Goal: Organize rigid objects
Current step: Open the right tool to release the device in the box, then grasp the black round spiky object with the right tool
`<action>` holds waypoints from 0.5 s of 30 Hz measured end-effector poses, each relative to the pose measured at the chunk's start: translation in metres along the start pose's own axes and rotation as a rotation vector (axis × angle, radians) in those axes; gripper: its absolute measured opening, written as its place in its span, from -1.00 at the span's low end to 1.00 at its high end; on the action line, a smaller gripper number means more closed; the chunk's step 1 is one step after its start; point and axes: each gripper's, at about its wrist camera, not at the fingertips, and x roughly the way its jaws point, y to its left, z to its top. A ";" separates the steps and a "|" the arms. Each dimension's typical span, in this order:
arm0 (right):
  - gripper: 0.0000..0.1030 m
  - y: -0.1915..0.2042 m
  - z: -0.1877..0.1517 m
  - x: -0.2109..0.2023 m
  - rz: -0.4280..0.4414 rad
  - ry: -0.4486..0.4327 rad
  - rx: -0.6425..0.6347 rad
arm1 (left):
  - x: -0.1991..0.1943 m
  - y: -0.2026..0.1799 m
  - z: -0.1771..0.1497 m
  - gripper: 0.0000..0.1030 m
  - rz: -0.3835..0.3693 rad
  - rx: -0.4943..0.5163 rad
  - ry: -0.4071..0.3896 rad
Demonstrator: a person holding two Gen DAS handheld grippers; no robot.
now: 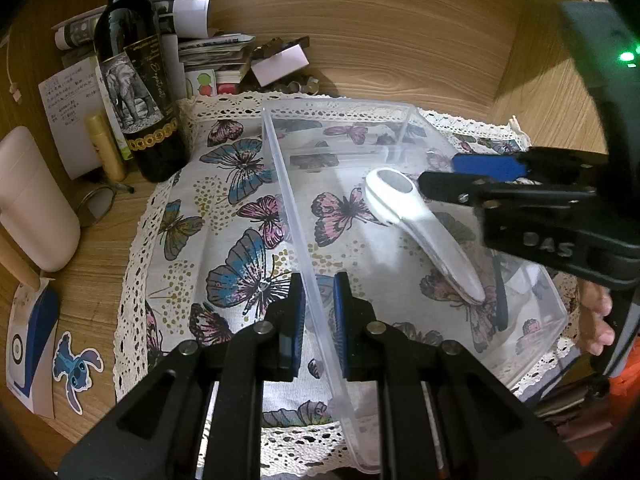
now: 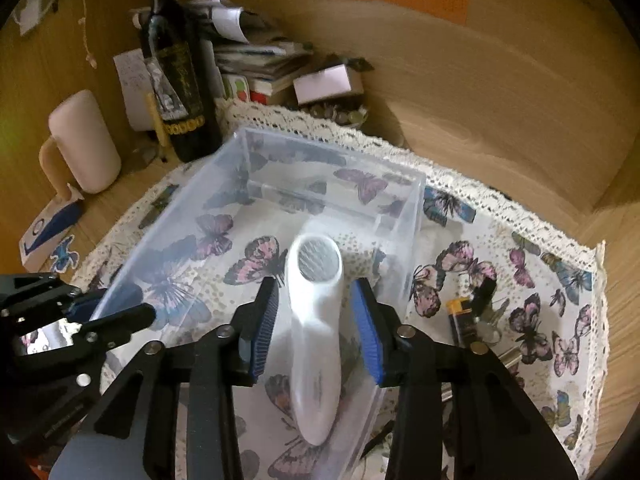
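Observation:
A clear plastic bin [image 1: 280, 184] stands on a butterfly-print cloth [image 1: 240, 240]; it also shows in the right wrist view [image 2: 240, 136]. My left gripper [image 1: 319, 320] straddles the bin's left wall, and the pads [image 1: 340, 320] sit a little off the wall. A white pet brush [image 2: 316, 320] lies inside the bin; it also shows in the left wrist view [image 1: 420, 224]. My right gripper [image 2: 316, 328] is open over the brush, one pad on each side of the handle with gaps. It enters the left wrist view [image 1: 448, 178] from the right.
A dark wine bottle [image 1: 136, 80], a pink cylinder [image 1: 32, 200], papers and small boxes [image 1: 224, 52] crowd the back left of the wooden desk. A lighter [image 2: 460, 320] and keys [image 2: 492, 320] lie on the cloth right of the bin. Wooden walls enclose the back and right.

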 end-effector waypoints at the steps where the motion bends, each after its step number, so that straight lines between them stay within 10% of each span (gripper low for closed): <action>1: -0.22 0.000 0.000 -0.004 -0.003 -0.012 0.000 | 0.000 0.000 0.000 -0.73 0.001 0.001 0.000; 15: 0.55 -0.062 -0.015 -0.086 -0.233 -0.177 0.113 | 0.000 0.001 0.001 -0.73 0.002 0.004 0.001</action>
